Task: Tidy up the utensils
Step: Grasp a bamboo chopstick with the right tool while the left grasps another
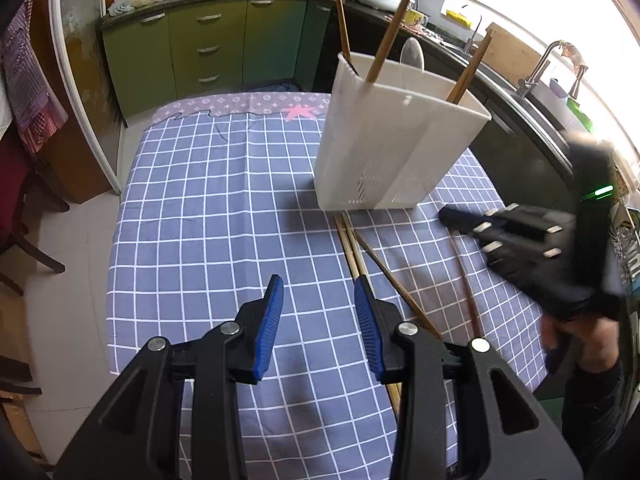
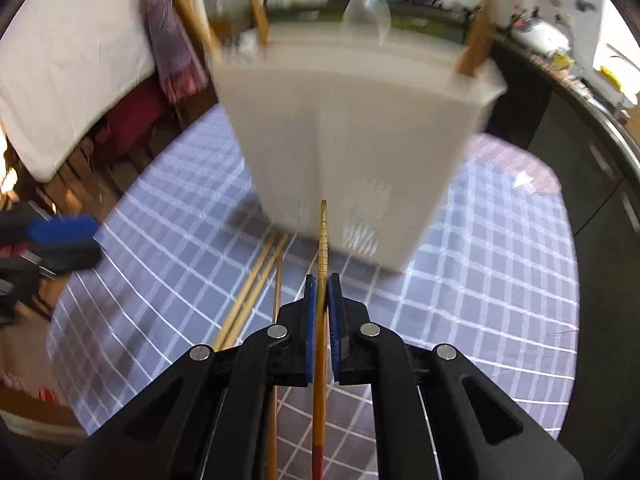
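Daylight floods in from the window (image 1: 540, 20) at the far right and blows out to white glare. The left wrist view is sharp, though the right gripper (image 1: 452, 216) smears. The right wrist view is motion-blurred throughout. Fisheye bends both edges.

Black gripper frames, blue ribbed fingers (image 1: 272, 320), silver screws.

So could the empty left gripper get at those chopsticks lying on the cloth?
Probably yes. The left gripper is open and holds nothing, and the loose chopsticks lie uncovered on the tablecloth just beside its right finger, in front of the white holder.
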Demonstrator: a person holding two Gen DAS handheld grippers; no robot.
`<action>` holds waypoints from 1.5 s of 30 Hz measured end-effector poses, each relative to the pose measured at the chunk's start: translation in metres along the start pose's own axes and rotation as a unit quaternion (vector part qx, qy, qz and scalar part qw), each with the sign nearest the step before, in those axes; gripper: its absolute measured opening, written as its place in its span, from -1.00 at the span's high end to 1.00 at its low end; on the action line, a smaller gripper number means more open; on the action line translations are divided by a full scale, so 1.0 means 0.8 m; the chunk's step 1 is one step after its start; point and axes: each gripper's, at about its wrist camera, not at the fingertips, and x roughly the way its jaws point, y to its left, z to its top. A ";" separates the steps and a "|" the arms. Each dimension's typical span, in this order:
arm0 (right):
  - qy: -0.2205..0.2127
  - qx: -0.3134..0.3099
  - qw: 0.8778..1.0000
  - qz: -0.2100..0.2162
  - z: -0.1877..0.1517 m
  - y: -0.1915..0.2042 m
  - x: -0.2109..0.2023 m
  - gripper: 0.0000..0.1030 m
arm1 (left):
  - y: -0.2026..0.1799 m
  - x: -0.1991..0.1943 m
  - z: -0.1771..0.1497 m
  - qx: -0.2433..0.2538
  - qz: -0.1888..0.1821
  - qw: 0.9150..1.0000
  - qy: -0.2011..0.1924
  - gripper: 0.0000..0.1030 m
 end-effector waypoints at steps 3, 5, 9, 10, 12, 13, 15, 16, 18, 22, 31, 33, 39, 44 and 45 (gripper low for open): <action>-0.050 0.013 0.999 -0.005 0.002 -0.014 -0.047 0.87 | -0.003 0.006 -0.001 0.002 0.001 1.000 0.007 0.31; -0.075 0.021 0.997 -0.016 -0.002 -0.021 -0.074 0.87 | -0.005 0.010 -0.001 0.003 0.002 1.000 0.012 0.31; -0.121 0.031 0.992 -0.029 -0.020 -0.035 -0.124 0.87 | -0.009 0.021 0.001 0.004 0.006 1.000 0.022 0.31; -0.128 0.030 0.991 -0.032 -0.021 -0.037 -0.131 0.87 | -0.010 0.023 0.002 0.005 0.007 1.000 0.023 0.31; -0.137 0.025 0.989 -0.042 -0.030 -0.033 -0.140 0.87 | -0.013 0.030 0.004 0.007 0.009 1.000 0.028 0.31; -0.141 0.022 0.989 -0.048 -0.034 -0.031 -0.144 0.87 | -0.014 0.034 0.004 0.007 0.011 0.999 0.030 0.31; -0.143 0.020 0.988 -0.050 -0.038 -0.029 -0.151 0.87 | -0.016 0.043 0.005 0.005 0.014 0.999 0.039 0.31; -0.143 0.021 0.988 -0.045 -0.039 -0.029 -0.154 0.87 | -0.018 0.050 0.006 0.002 0.016 0.999 0.045 0.31; -0.144 0.020 0.989 -0.042 -0.041 -0.028 -0.154 0.87 | -0.020 0.064 0.007 -0.003 0.017 0.998 0.058 0.31; -0.144 0.020 0.989 -0.039 -0.044 -0.028 -0.158 0.87 | -0.026 0.088 0.011 -0.007 0.028 0.997 0.070 0.31; -0.145 0.027 0.989 -0.027 -0.048 -0.036 -0.160 0.87 | -0.041 0.138 0.027 -0.021 0.042 0.993 0.106 0.31; -0.144 0.028 0.989 -0.022 -0.049 -0.037 -0.161 0.87 | -0.043 0.145 0.029 -0.023 0.051 0.992 0.109 0.32; -0.146 0.032 0.989 -0.012 -0.052 -0.044 -0.163 0.87 | -0.046 0.159 0.031 -0.026 0.073 0.990 0.117 0.40; -0.146 0.032 0.989 -0.009 -0.055 -0.045 -0.165 0.87 | -0.049 0.165 0.036 -0.023 0.082 0.989 0.122 0.46; -0.146 0.032 0.989 -0.008 -0.055 -0.045 -0.165 0.87 | -0.051 0.166 0.035 -0.021 0.086 0.989 0.121 0.47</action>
